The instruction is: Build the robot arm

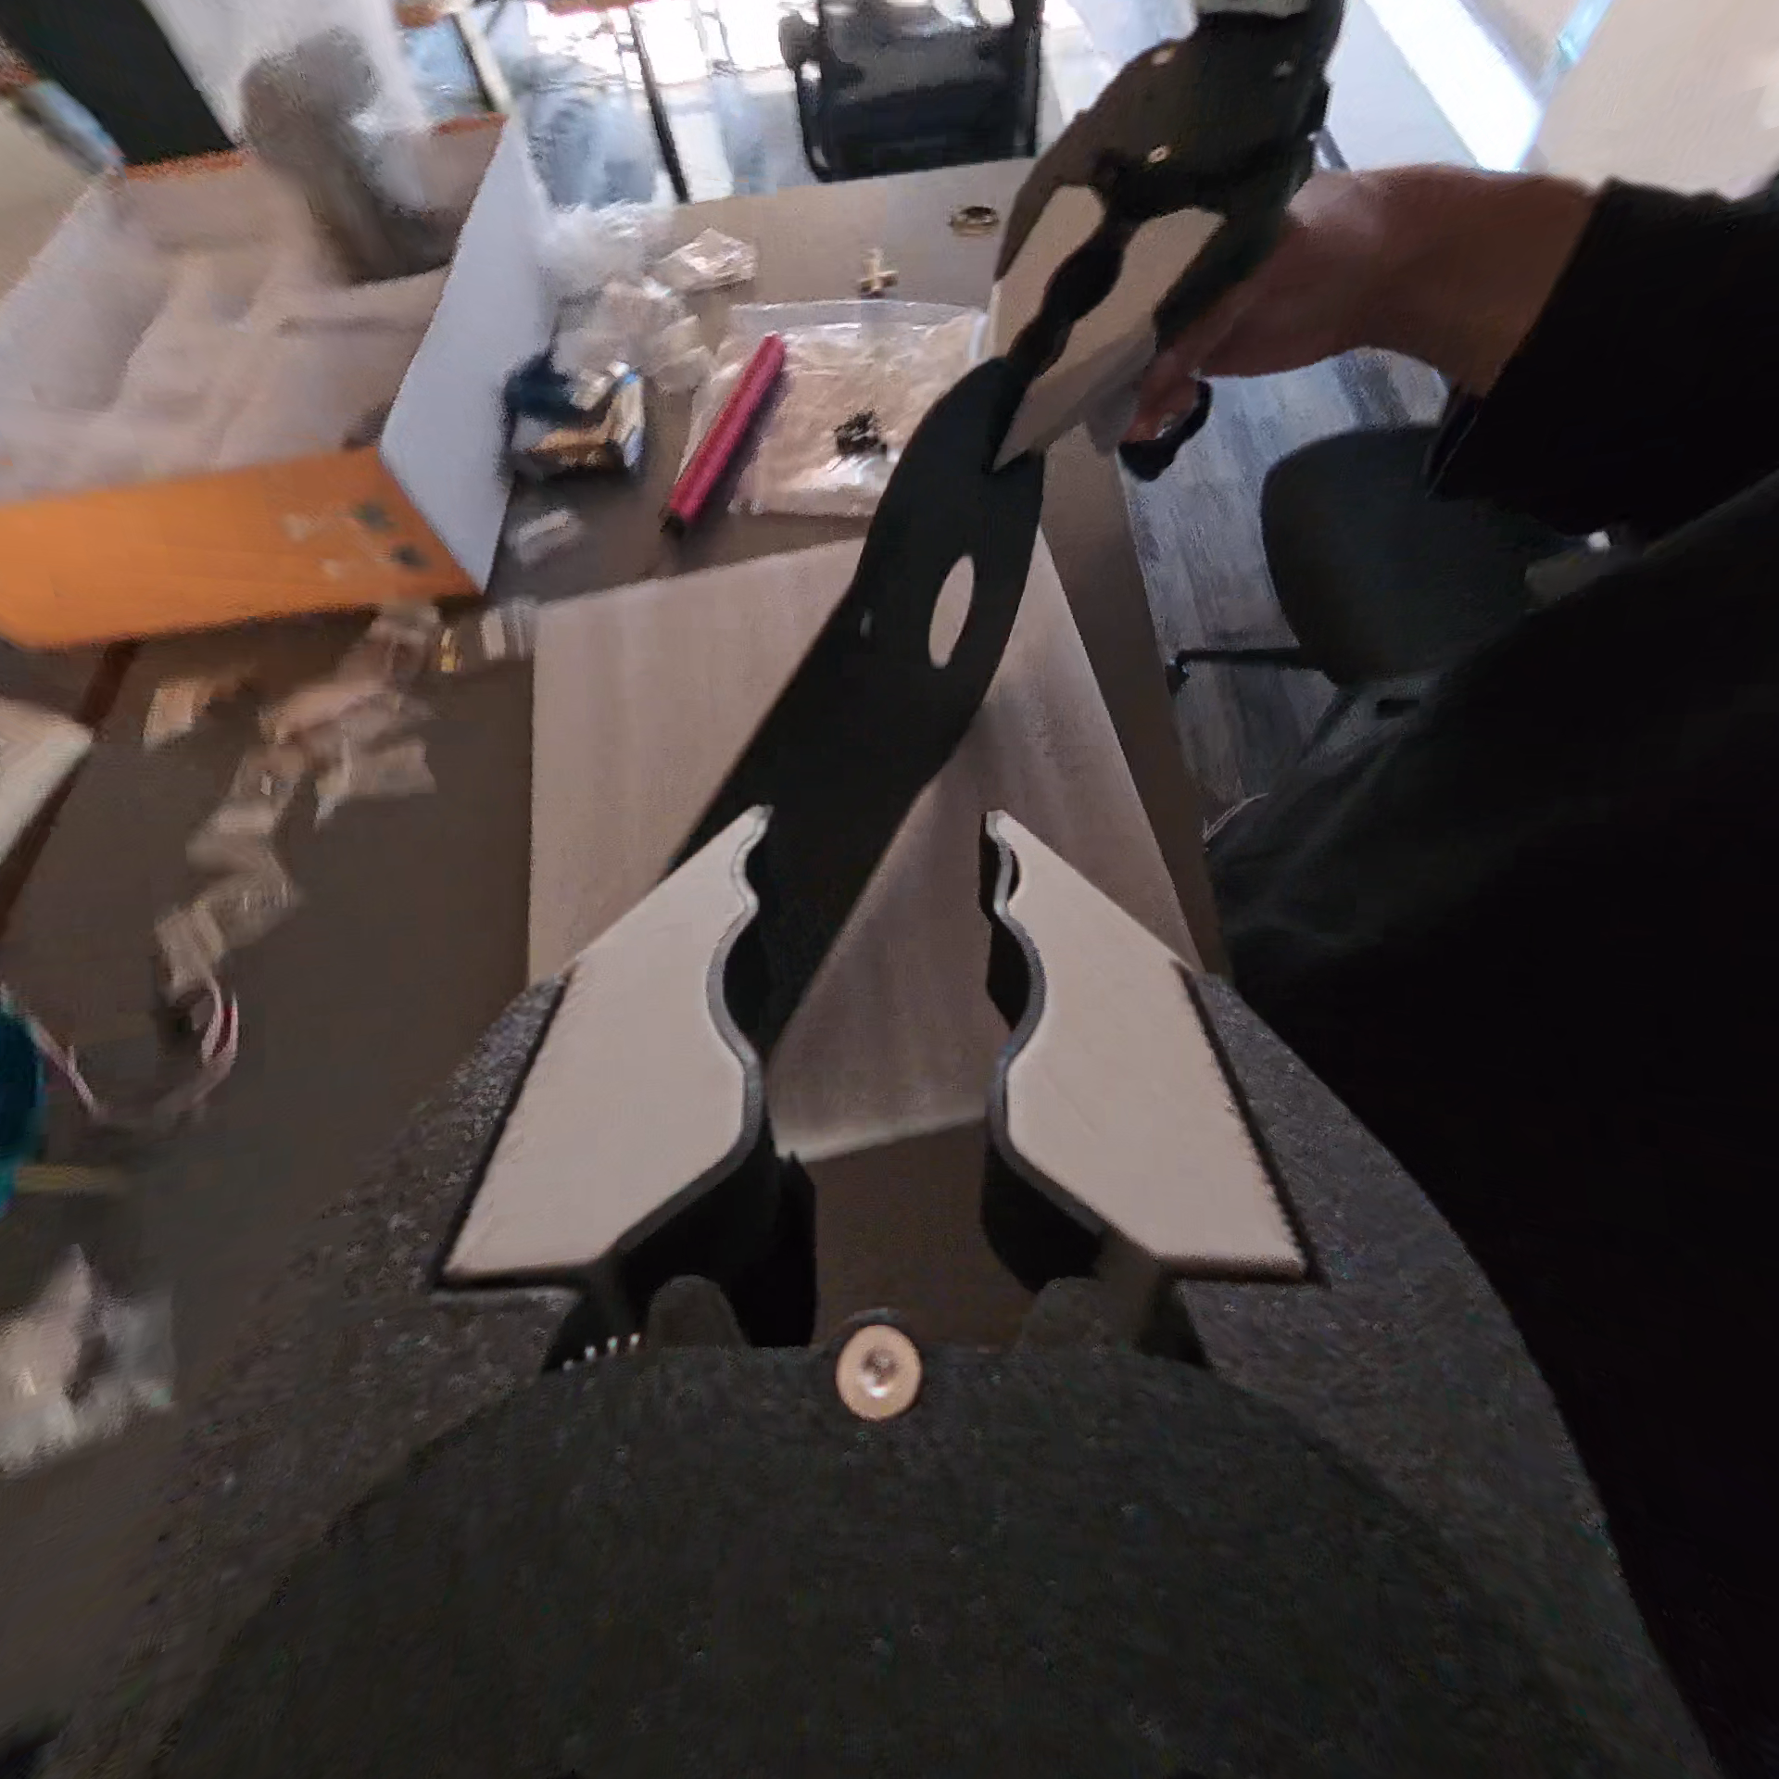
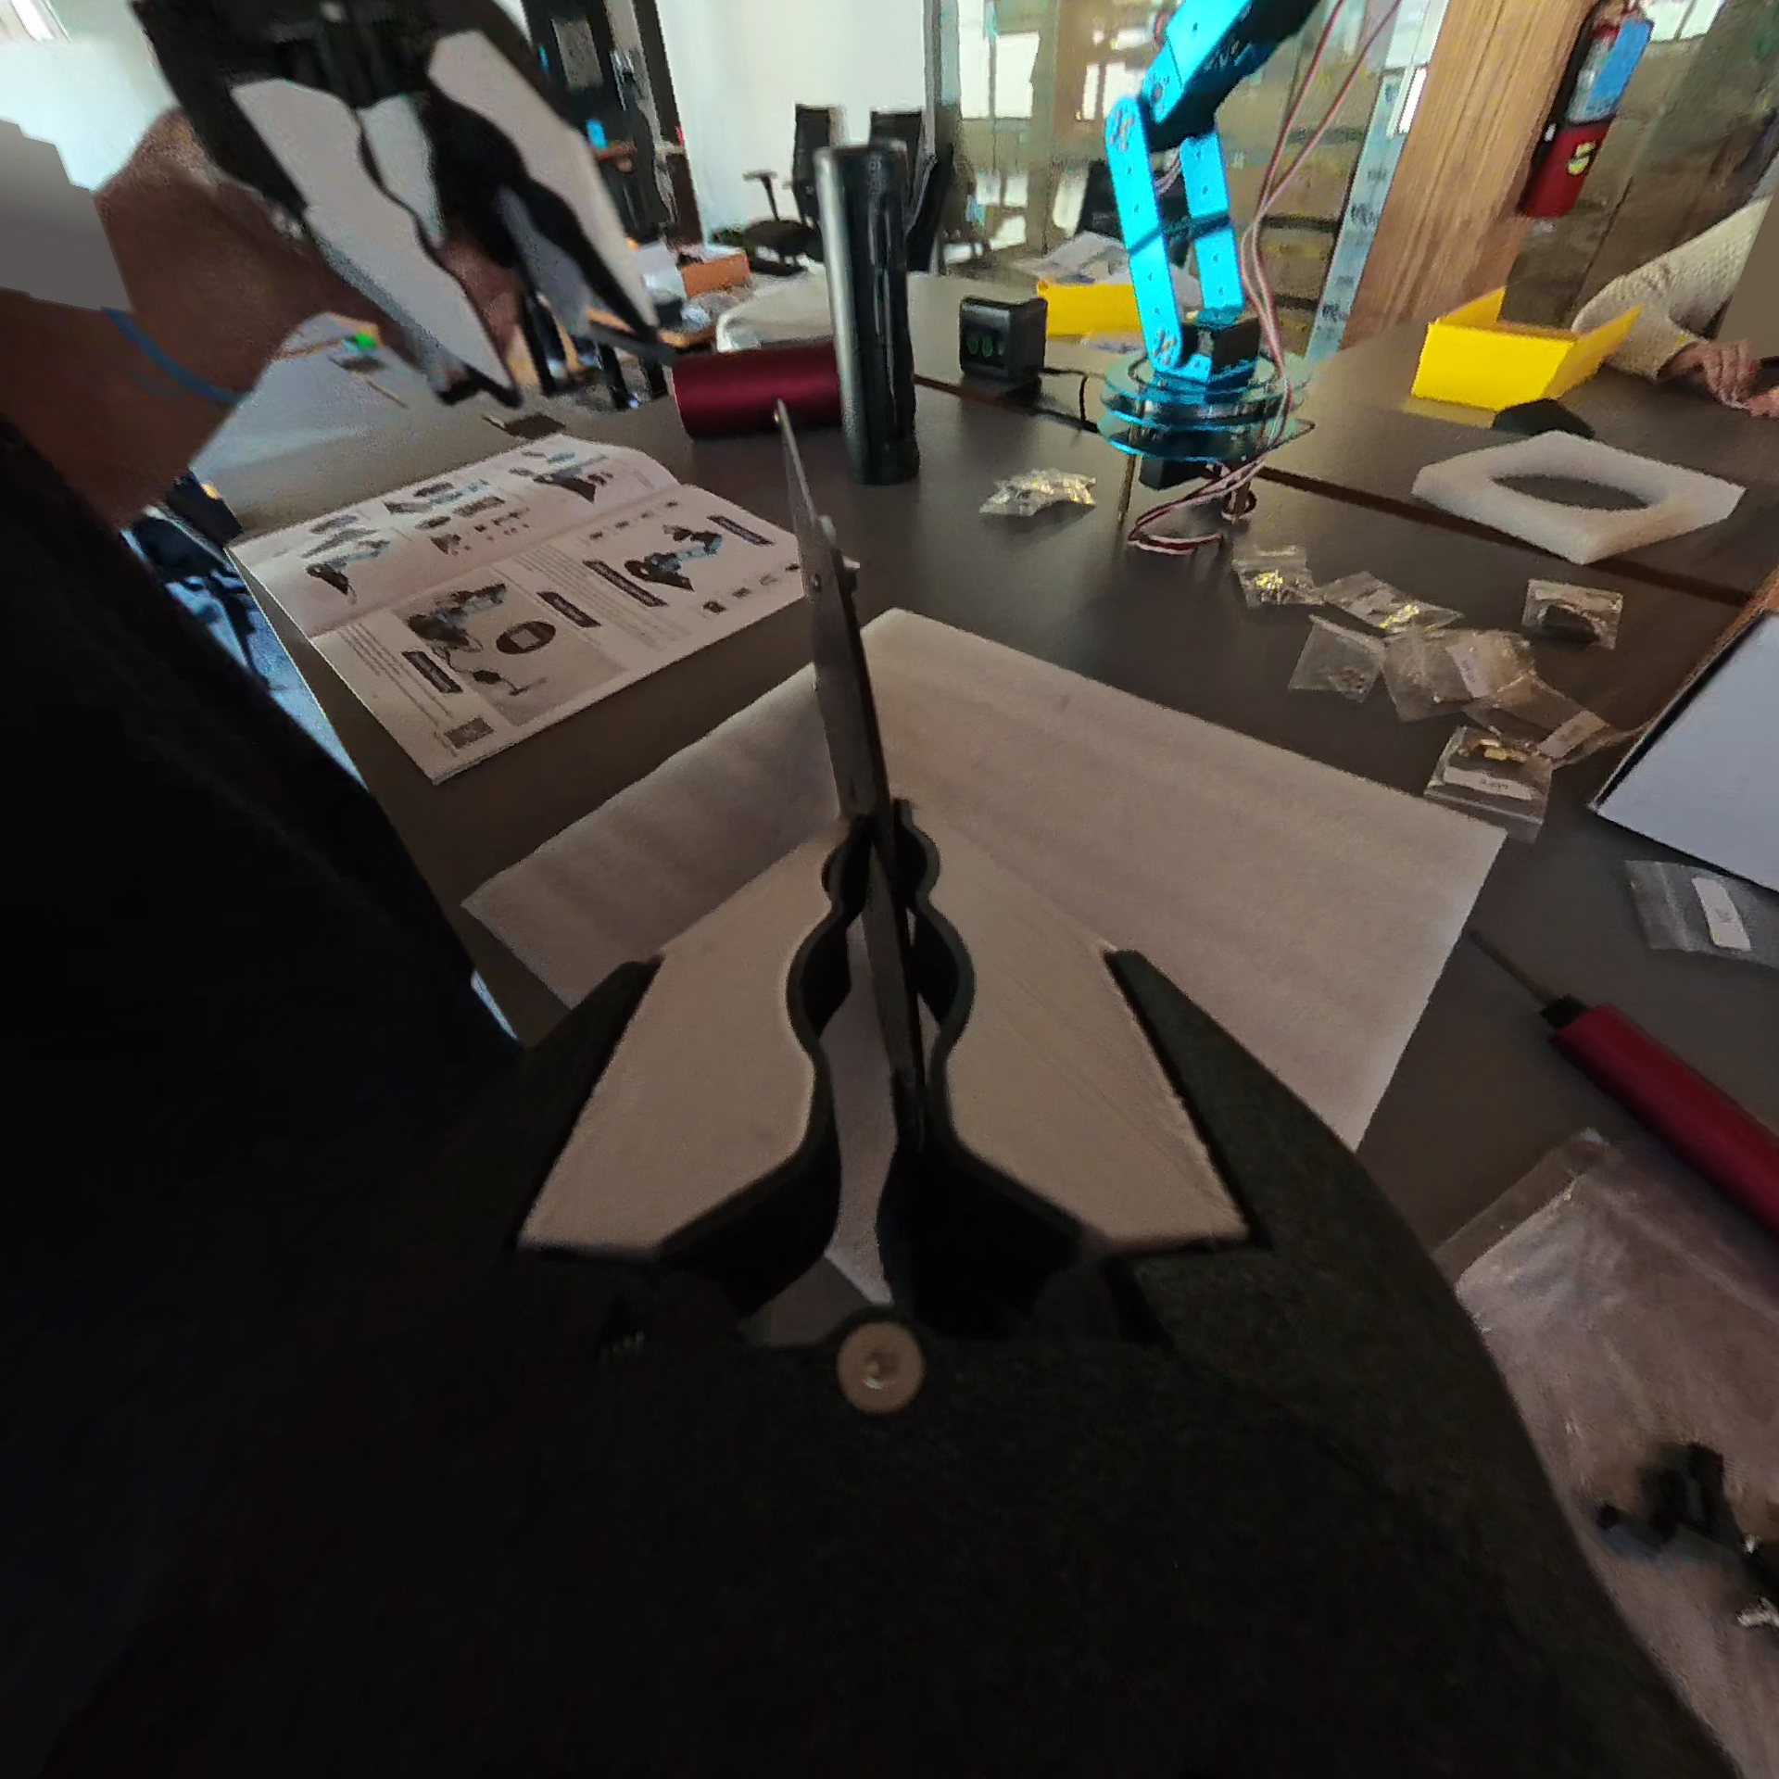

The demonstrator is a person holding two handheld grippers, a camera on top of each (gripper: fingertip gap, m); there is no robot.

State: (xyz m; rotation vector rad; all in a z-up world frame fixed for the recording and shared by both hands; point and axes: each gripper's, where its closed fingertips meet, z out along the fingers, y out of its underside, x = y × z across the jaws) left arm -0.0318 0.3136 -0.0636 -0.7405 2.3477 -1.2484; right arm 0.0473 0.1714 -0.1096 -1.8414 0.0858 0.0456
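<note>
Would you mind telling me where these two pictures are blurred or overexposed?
Left wrist view: left-side table clutter is motion-smeared, windows blown out, flat black metal plate fairly sharp. Right wrist view: far left gripper is blurred, blue robot arm softer, backlit.

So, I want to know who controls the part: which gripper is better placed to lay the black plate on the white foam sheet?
Right. The right gripper is shut on the black plate, above the white foam sheet; the left gripper is open and clamps nothing.

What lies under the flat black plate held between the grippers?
Below the flat black plate lies a white foam sheet on the dark table; whatever is beneath the sheet is covered.
</note>
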